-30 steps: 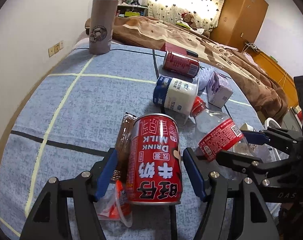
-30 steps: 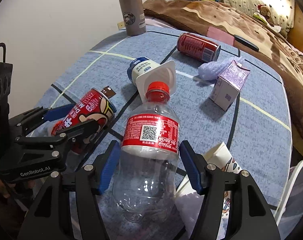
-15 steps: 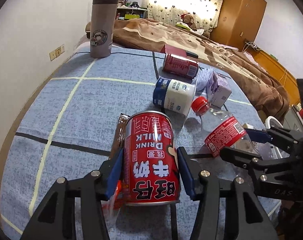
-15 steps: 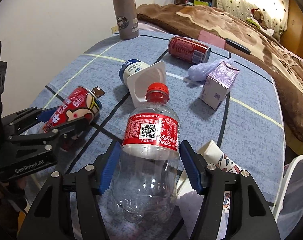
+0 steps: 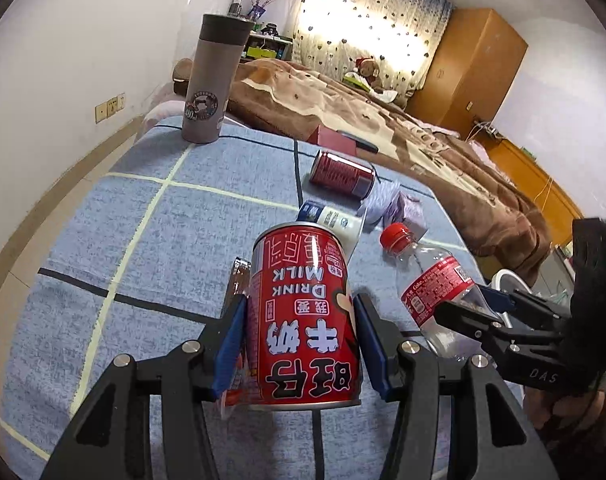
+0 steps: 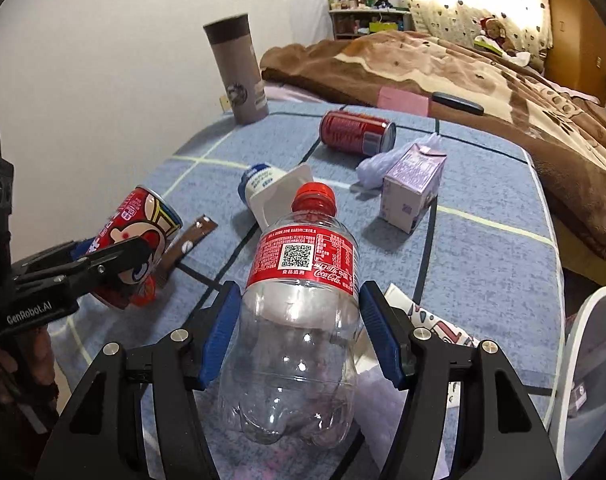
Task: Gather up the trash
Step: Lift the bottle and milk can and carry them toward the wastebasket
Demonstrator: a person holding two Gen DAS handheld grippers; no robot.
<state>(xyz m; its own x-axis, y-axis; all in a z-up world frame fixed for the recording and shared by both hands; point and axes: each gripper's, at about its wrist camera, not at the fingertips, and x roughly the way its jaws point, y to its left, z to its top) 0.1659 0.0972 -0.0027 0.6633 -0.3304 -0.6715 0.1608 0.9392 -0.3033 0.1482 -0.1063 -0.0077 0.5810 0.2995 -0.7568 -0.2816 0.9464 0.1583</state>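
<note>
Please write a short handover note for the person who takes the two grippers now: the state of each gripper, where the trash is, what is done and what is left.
Left gripper: shut on the red milk can, lifted off the blue cloth.
Right gripper: shut on the empty cola bottle.
On the cloth: dark red can lying down, white yogurt bottle, purple carton, brown wrapper, printed paper.
White-rimmed bin at right; its inside cannot be seen.
Done: two items gripped. Left: drop both, collect the rest.
</note>
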